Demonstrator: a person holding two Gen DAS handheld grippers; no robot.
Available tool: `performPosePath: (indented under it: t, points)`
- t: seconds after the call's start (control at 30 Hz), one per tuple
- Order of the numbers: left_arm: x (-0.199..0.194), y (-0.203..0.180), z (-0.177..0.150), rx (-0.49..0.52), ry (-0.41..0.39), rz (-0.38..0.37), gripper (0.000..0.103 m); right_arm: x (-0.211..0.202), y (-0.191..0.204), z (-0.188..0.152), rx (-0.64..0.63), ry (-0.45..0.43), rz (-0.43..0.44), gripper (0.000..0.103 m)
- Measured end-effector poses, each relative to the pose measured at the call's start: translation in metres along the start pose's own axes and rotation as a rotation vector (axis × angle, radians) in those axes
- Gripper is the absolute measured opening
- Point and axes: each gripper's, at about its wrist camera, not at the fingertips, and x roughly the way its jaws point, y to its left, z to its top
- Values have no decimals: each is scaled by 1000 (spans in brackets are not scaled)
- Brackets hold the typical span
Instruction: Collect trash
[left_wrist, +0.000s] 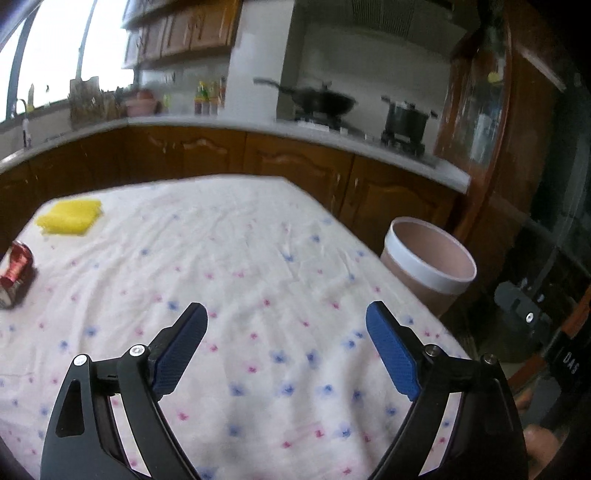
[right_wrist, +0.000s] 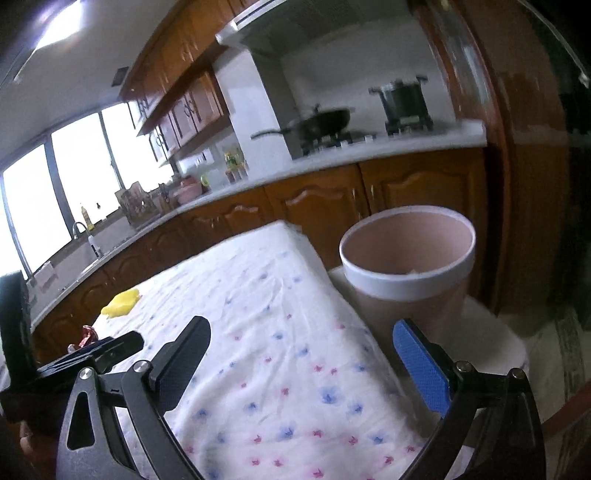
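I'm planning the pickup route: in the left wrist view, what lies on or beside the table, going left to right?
Crushed red can at the left edge → yellow sponge farther back → open left gripper over the flowered tablecloth → pink bin past the table's right edge.

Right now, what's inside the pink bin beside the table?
The pink bin shows mostly bare pink inner wall. In the right wrist view a small pale scrap peeks over the near rim; the bottom is hidden by that rim.
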Motion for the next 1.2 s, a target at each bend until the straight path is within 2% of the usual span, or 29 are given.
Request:
performPosePath:
  t: [0.07, 0.13, 0.2, 0.27, 0.33, 0.5, 0.67, 1.0, 1.2]
  points:
    - [-15, 1, 4, 18, -66, 14, 92, -11, 9, 5, -28, -56, -5, 100]
    - [-32, 1, 9, 40, -151, 22, 103, -24, 19, 12, -67, -123, -16, 103]
    - [-45, 0, 10, 59, -221, 38, 103, -40, 32, 24, -116, -218, -24, 103]
    - [-48, 0, 8, 69, -236, 59, 103, -51, 44, 29, -165, -286, -25, 103]
    - [-45, 2, 2, 63, -225, 80, 103, -50, 51, 29, -191, -307, -21, 103]
    - [-32, 6, -17, 52, -172, 101, 103, -30, 56, 0, -201, -268, -43, 103]
    - [-30, 10, -28, 65, -156, 130, 103, -18, 61, -20, -237, -213, -46, 103]
    - [-32, 20, -36, 47, -129, 187, 103, -6, 58, -31, -211, -135, -3, 103]
    - [-35, 20, -32, 68, -94, 236, 103, -8, 60, -27, -208, -86, -7, 103]
